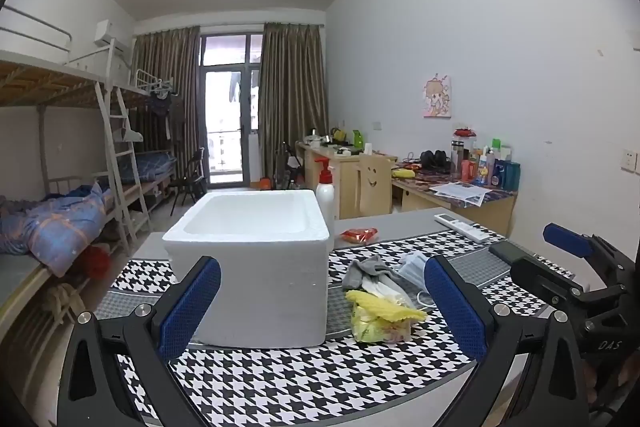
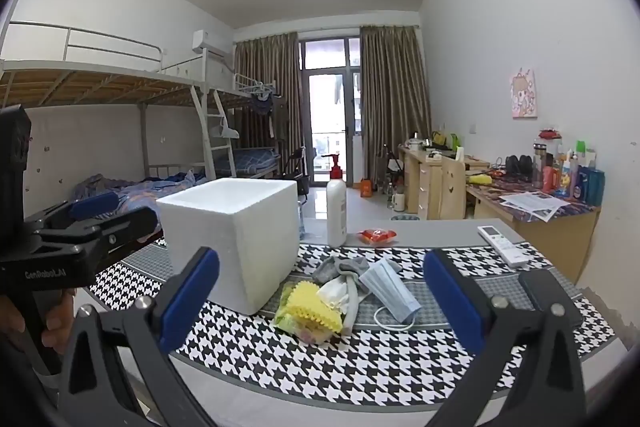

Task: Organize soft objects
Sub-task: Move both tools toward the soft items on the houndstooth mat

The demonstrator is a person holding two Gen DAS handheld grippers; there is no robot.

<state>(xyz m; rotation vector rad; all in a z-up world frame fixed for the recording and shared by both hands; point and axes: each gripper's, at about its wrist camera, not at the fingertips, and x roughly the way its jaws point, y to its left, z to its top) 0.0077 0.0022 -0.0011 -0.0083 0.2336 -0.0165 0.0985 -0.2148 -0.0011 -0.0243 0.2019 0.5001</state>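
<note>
Sorting soft pile | right of foam box [image 2: 236, 239]: sock [image 2: 340, 267], mask [image 2: 390, 285], yellow cloth [image 2: 316, 307] | left gripper [image 1: 320, 307], right gripper [image 2: 320, 307]: jaws fully spread, empty | advice: pinch one item, drop into box.

Soft, even daylight enters from the balcony door [image 1: 224, 107] at the far end, slightly blown out, leaving only faint shadows under the foam box [image 2: 236, 227] (both fisheye views bend walls and ceiling strongly, with dark vignetted corners), while focus stays reasonably sharp throughout.
</note>
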